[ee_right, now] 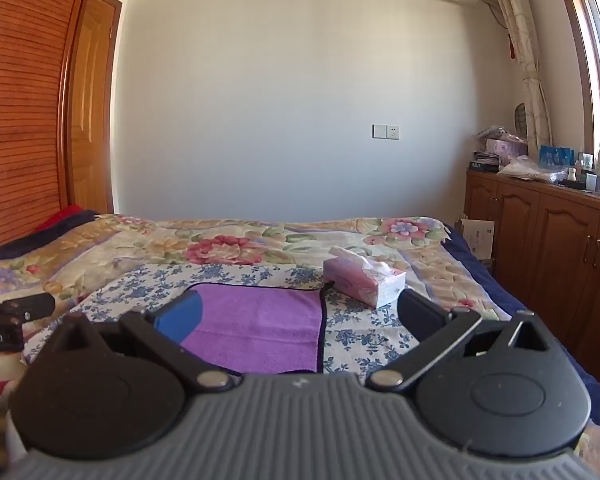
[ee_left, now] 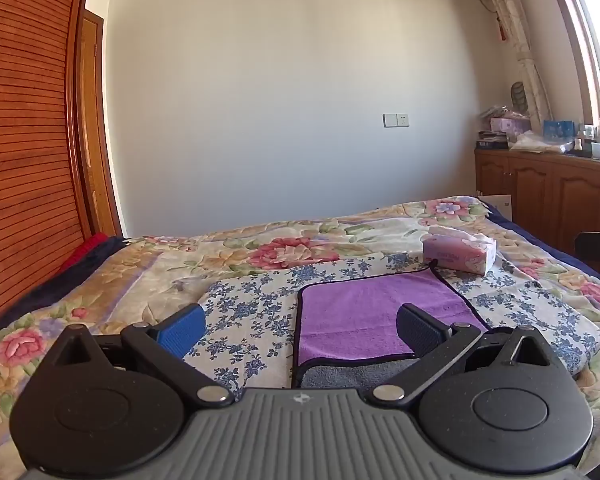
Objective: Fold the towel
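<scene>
A purple towel (ee_left: 379, 316) with a dark hem lies flat on a blue-flowered cloth (ee_left: 252, 308) on the bed. A grey layer shows under its near edge. My left gripper (ee_left: 300, 330) is open and empty, hovering over the towel's near left part. The towel also shows in the right wrist view (ee_right: 260, 324). My right gripper (ee_right: 298, 318) is open and empty, above the towel's near right part. The left gripper's body (ee_right: 4, 320) shows at the left edge of the right wrist view.
A pink tissue box (ee_left: 459, 254) stands on the bed just beyond the towel's far right corner, also in the right wrist view (ee_right: 363, 280). The floral bedspread (ee_left: 292, 248) surrounds the cloth. Wooden cabinets (ee_right: 547, 240) with clutter stand to the right; a slatted wardrobe (ee_left: 20, 160) stands left.
</scene>
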Motion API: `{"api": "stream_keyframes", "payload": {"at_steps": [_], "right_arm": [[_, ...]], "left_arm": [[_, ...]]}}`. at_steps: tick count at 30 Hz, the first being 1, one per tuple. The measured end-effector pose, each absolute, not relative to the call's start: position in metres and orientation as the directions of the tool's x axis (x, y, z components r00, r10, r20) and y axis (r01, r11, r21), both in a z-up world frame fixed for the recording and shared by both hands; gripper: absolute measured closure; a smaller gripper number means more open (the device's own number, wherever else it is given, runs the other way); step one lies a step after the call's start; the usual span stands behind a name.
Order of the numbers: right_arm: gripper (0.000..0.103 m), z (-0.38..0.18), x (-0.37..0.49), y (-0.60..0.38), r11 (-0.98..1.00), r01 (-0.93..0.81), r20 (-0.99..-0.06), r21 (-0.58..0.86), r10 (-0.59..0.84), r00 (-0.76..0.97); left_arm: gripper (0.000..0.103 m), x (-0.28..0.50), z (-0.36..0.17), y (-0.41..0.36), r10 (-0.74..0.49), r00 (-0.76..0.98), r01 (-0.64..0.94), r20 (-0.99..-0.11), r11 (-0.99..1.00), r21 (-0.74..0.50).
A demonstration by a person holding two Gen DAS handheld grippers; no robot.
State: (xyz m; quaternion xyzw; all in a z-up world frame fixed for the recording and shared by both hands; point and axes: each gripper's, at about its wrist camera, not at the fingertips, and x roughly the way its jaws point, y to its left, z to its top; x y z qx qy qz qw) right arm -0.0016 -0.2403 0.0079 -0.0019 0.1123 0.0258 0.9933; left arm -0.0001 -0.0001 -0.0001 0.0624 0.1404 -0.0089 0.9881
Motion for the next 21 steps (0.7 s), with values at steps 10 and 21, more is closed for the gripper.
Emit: {"api": "stream_keyframes", "payload": {"at_steps": [10,21], "right_arm": [[0.000,0.0075,-0.0015,-0.2411,0.999,-0.051,-0.224,0.004,0.051,0.973],[0.000,0.0075,-0.0012,-0.2410,0.999,-0.051,-0.225,0.004,0.051,0.973]], "left_arm": [[0.000,-0.0001,-0.0002,-0.0002,0.000,0.960,0.035,-0.278,0.992,0.122],[0.000,0.0000,-0.0002,-0.0002,0.000,0.960,0.035,-0.280,0.992,0.122]]}}
